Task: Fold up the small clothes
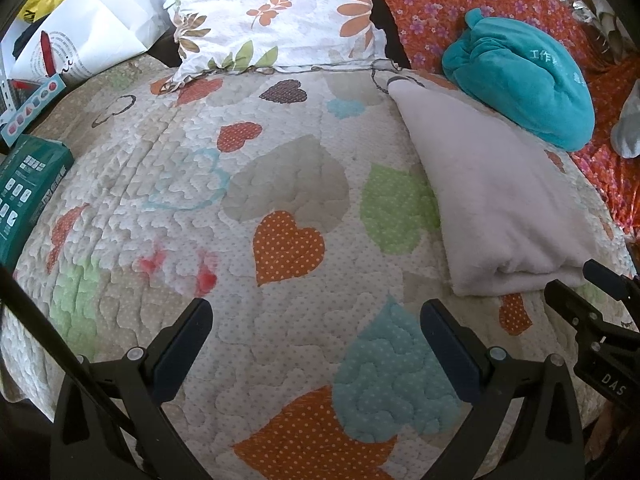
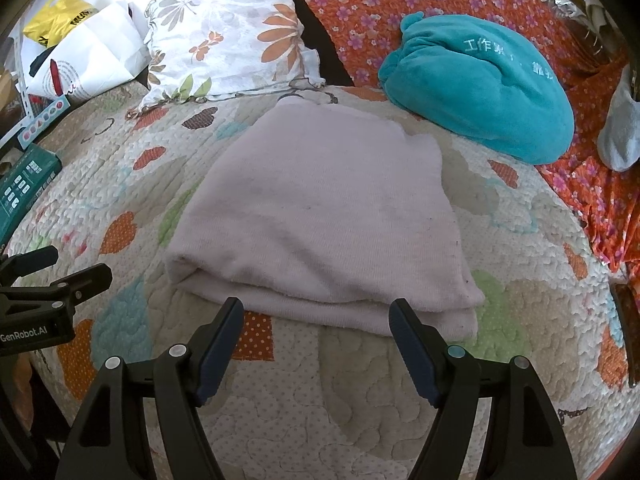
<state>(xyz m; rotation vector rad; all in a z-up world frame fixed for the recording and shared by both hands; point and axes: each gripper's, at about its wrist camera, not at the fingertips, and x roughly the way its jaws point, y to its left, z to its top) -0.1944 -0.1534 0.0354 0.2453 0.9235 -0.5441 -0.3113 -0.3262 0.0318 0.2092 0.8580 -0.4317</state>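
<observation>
Two grippers, both with jaws spread wide and nothing between them. My right gripper (image 2: 316, 344) hovers just short of the near edge of the pink cloth (image 2: 320, 216), which lies on the quilt (image 2: 360, 400), to the right of middle in the left wrist view. My left gripper (image 1: 316, 344) hangs over bare quilt, well to the left of the cloth (image 1: 500, 200), with the right one's fingertips showing at its right edge.

I judge the cloth already folded: layered edges are stacked along its near side, and the top lies flat and roughly square. Whether one more fold is wanted, I cannot say; the stack looks thick enough to count as done. If so, what is left may be to set it aside and fetch another piece.

Beyond it, a teal bundle (image 2: 480, 88) sits against the orange floral sheet (image 2: 360, 12), touching the cloth's far corner or nearly so. A grey item (image 2: 620, 136) at the far right could be another garment, too cut off to tell
</observation>
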